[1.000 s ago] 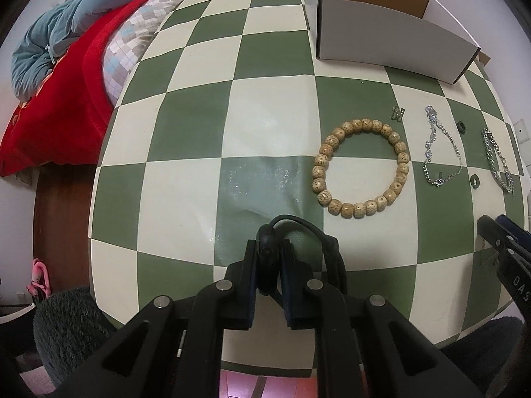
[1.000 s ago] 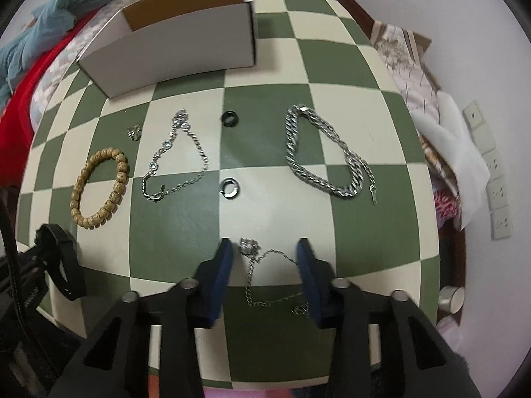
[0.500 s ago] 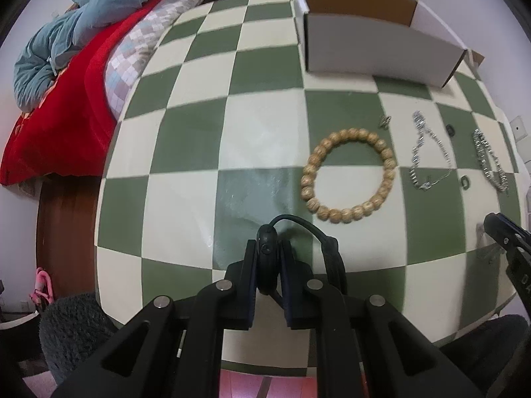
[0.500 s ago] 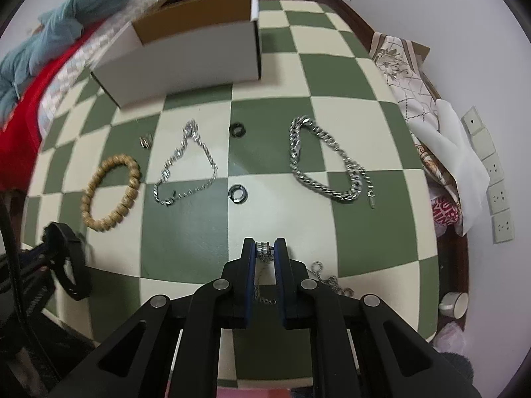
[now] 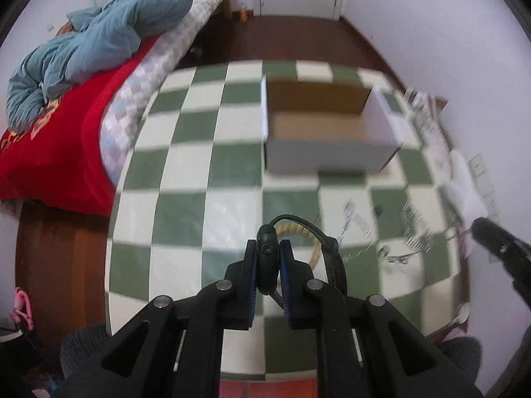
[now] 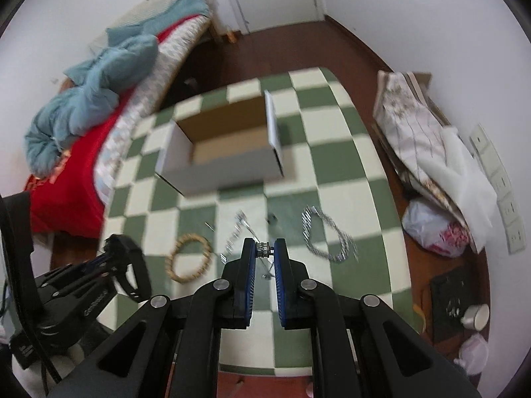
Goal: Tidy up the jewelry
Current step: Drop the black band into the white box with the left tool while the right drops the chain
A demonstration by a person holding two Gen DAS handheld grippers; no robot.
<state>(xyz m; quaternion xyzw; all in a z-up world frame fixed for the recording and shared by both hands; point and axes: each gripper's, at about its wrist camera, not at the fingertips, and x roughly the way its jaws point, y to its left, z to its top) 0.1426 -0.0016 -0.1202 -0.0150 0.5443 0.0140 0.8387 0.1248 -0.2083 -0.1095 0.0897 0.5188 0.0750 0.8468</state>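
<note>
right gripper point(image 6: 265, 251) now closed on the beaded end of a thin silver chain point(image 6: 264, 248), open around it a second ago; lifted well above the green-and-cream checkered worktop point(image 6: 335, 152) since then, chain dangling below. probably mid-carry toward the open white cardboard box point(image 6: 225, 169), apparently empty. left gripper point(image 5: 268, 267) clamped as before on a black looped band point(image 5: 267, 255), likewise raised. left on the worktop: tan wooden bead bracelet point(image 6: 189, 258), fine silver bracelet point(image 6: 237, 232), chunky silver link chain point(image 6: 327, 237), one small dark ring point(image 6: 272, 219). motion blur smearing all of these; second ring and tiny clasp not made out. lower chain hidden behind the gripper.
</note>
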